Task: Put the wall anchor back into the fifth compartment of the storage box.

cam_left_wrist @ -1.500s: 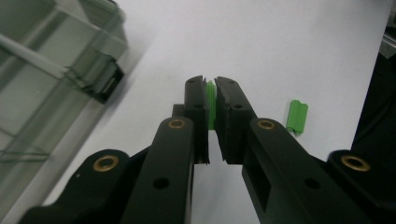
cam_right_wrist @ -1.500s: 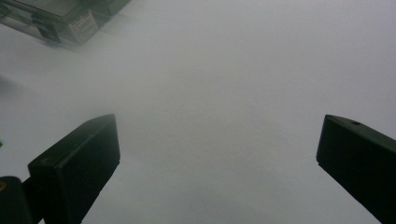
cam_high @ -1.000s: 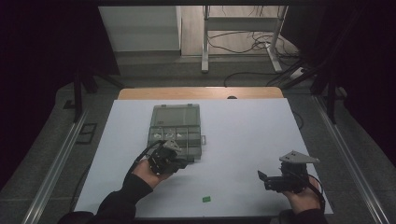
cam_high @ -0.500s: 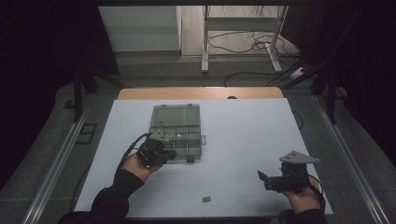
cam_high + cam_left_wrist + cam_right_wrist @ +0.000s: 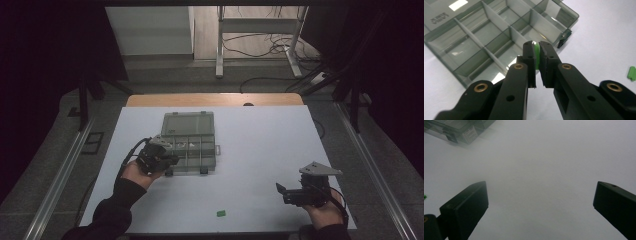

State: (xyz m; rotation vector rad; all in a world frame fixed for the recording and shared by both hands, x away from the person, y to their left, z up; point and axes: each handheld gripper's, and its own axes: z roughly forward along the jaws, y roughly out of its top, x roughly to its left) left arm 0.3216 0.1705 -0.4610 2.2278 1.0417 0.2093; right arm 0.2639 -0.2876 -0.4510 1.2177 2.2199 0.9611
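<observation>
A clear grey compartment box (image 5: 190,142) lies on the white table (image 5: 260,140), left of the middle. My left gripper (image 5: 169,160) hovers at the box's near-left corner, shut on a small green piece (image 5: 537,55) pinched between its pads. In the left gripper view the jaws (image 5: 537,47) point over the box's (image 5: 486,37) front compartments. A second green piece (image 5: 221,213) lies loose near the table's front edge and appears at the right edge of the left gripper view (image 5: 632,73). My right gripper (image 5: 281,191) rests open at the front right, with bare table between its jaws (image 5: 540,202).
The box's corner (image 5: 461,131) appears at the top left of the right gripper view. Metal rails (image 5: 60,175) run along both table sides. Behind the table there is a wooden strip (image 5: 215,99), with table legs and cables on the floor beyond it.
My left gripper has moved left along the box's front edge, still holding the green piece. The right gripper has stayed where it was.
</observation>
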